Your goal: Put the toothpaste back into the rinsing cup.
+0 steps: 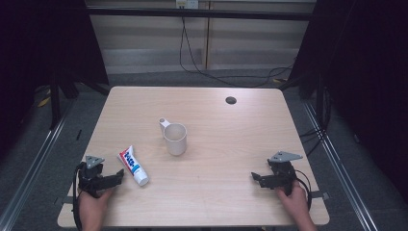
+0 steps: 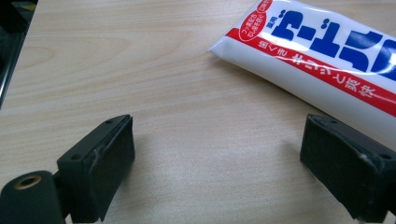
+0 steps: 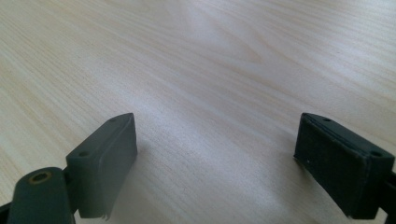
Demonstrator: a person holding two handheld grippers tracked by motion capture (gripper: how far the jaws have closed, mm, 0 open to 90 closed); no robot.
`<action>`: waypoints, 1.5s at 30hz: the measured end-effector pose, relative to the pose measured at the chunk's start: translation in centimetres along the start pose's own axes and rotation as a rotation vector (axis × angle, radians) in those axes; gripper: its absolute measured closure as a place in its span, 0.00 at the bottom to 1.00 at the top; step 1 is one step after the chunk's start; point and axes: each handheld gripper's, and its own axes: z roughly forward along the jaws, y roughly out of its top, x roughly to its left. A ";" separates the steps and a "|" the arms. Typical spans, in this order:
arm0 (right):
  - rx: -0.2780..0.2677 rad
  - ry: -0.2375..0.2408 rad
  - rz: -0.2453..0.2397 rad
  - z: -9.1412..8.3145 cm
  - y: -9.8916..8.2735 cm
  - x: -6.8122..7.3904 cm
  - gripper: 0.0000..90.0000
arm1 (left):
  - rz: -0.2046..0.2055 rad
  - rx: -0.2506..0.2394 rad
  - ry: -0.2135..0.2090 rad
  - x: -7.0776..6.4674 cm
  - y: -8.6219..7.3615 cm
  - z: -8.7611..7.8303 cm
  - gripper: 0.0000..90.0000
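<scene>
A white toothpaste tube [image 1: 133, 166] with blue and red print lies flat on the table's front left. A white cup [image 1: 175, 138] with a small handle stands upright near the middle. My left gripper [image 1: 115, 176] rests on the table just left of the tube, held by a hand, its jaws open and empty. In the left gripper view the tube [image 2: 322, 60] lies ahead and to the right, close to the right jaw. My right gripper [image 1: 255, 178] sits at the front right, open, with bare wood between its jaws [image 3: 215, 163].
The light wooden table [image 1: 231, 144] has a dark round hole [image 1: 231, 100] near its far right. Cables run over the floor beyond the far edge. Metal rails flank both sides.
</scene>
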 end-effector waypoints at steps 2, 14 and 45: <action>0.000 0.000 0.000 0.0 0.0 0.0 0.14 | 0.001 0.000 -0.001 0.0 0.0 0.0 0.11; 0.000 0.000 0.000 0.0 0.0 0.0 0.14 | -0.071 0.180 -0.100 0.0 2.6 -0.5 0.25; 0.000 0.000 0.000 0.0 0.0 0.0 0.14 | -0.274 0.289 -0.187 -1.4 8.7 -1.2 0.28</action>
